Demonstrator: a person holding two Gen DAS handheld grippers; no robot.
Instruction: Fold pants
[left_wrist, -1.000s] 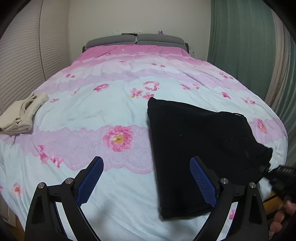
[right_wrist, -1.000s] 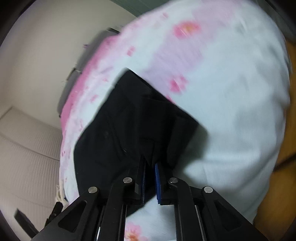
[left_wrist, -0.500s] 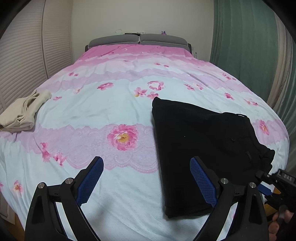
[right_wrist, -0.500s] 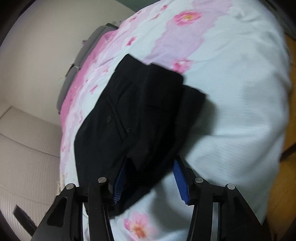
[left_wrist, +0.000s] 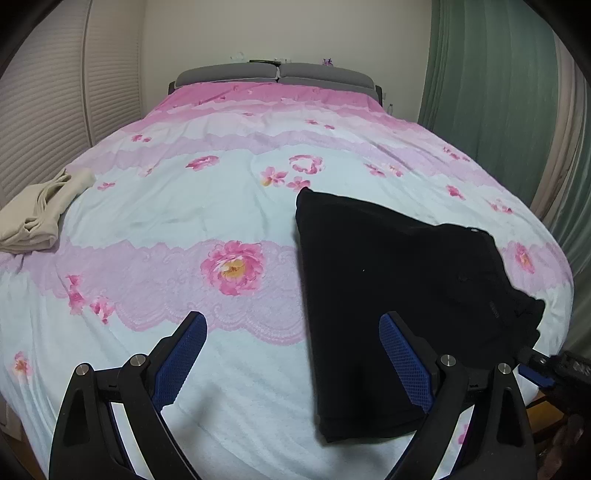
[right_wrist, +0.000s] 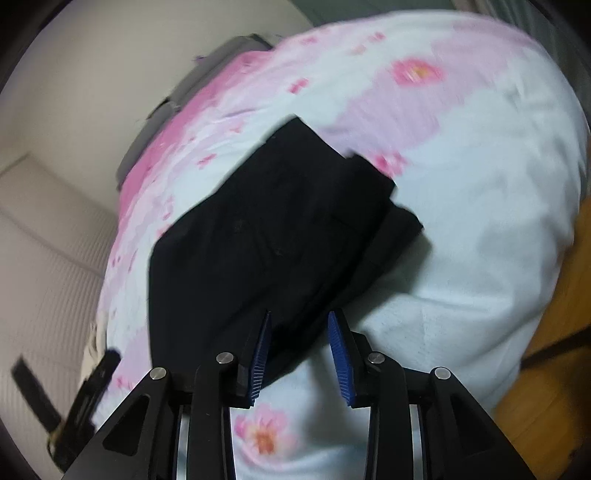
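Note:
Black pants (left_wrist: 388, 266) lie folded on the right half of the flowered bed cover (left_wrist: 184, 221). My left gripper (left_wrist: 292, 318) hovers open above the near edge of the bed, its right pad over the pants' near left part, nothing held. In the right wrist view the pants (right_wrist: 266, 229) spread out ahead, with a doubled waist corner at the right. My right gripper (right_wrist: 300, 317) hangs just above their near edge. Its jaws are closing with the pads still apart; cloth shows between them but they do not press on it. Its tip (left_wrist: 535, 369) peeks in by the pants' right corner.
A folded beige garment (left_wrist: 40, 206) lies at the bed's left edge. A grey headboard (left_wrist: 277, 75) stands at the far end, green curtains (left_wrist: 487, 92) on the right, louvred doors (left_wrist: 44, 110) on the left. Wooden floor (right_wrist: 554, 332) shows past the bed's right side.
My right gripper, shut on the pants' edge a second ago, opened, let the cloth drop, lifted a little and rolled. The pants now lie flat. My left gripper has stayed put.

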